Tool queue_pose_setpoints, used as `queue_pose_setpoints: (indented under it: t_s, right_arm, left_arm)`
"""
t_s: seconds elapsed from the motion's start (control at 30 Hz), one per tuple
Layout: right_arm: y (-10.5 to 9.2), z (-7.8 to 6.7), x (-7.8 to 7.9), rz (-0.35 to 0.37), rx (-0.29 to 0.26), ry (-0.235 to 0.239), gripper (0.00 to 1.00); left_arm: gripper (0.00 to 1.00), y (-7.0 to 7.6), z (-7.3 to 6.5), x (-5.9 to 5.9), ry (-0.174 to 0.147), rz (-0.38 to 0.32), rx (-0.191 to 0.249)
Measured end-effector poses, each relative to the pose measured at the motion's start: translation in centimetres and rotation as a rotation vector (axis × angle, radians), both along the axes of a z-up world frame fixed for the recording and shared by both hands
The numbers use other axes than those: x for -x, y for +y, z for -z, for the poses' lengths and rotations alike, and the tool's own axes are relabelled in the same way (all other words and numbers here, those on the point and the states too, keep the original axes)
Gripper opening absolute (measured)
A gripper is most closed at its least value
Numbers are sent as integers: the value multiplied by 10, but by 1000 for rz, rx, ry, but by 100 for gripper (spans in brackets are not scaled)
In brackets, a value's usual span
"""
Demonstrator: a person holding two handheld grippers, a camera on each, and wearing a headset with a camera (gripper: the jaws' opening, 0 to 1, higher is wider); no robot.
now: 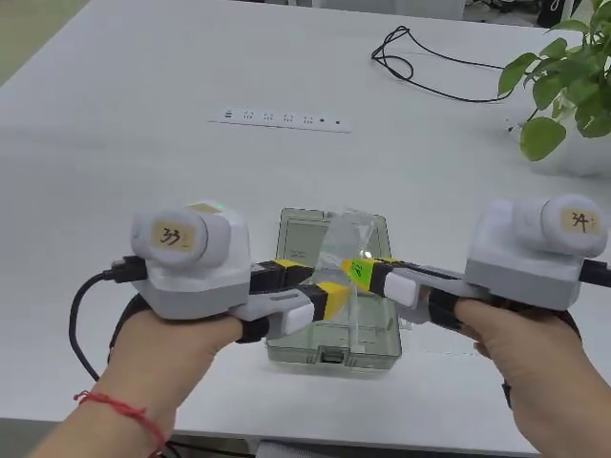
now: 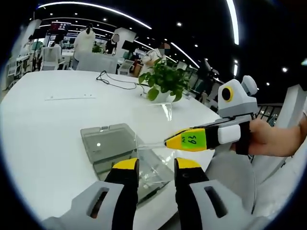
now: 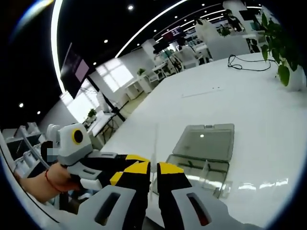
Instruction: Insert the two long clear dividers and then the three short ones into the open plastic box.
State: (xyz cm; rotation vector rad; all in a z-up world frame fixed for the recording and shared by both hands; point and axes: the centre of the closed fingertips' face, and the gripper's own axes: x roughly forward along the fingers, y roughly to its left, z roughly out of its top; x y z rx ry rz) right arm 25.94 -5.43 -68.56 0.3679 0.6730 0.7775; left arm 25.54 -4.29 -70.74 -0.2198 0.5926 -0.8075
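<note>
Holding clear divider (image 1: pixel 348 239) over open plastic box (image 1: pixel 301 229) by surface's (image 1: pixel 143 143) near edge: right gripper (image 3: pixel 154 165) pinching it, left gripper (image 2: pixel 157 164) jaws spread. Keep vertical, lower squarely.

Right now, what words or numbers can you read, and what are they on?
"33": sticker on the left gripper.
"34": paper tag on the right gripper.
"39", perhaps: green label on one of the right gripper's fingers.
Power strip marks: too small to read.
</note>
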Motion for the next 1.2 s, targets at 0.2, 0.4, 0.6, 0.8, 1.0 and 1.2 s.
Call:
queue_pose_setpoints:
  t_s: [0.2,0.4,0.6,0.8,1.0,1.2]
  right_arm:
    - [1,0,-1,-5,5,7,6]
    - [1,-1,-5,-6,12,16,7]
    - [-2,-3,-16,-14,29,26,7]
    - [0,-4,-19,-16,34,66,7]
    - [3,0,-22,-21,74,108,7]
    - [2,6,-24,-16,130,167,7]
  left_arm:
    - [31,-1,-2,1,-12,29,19]
    - [37,4,0,5,-20,50,13]
    - [45,21,6,6,-35,67,-19]
    - [56,35,11,11,-85,115,-73]
    - [68,48,16,13,-120,158,-96]
    - [80,54,22,16,-151,217,-111]
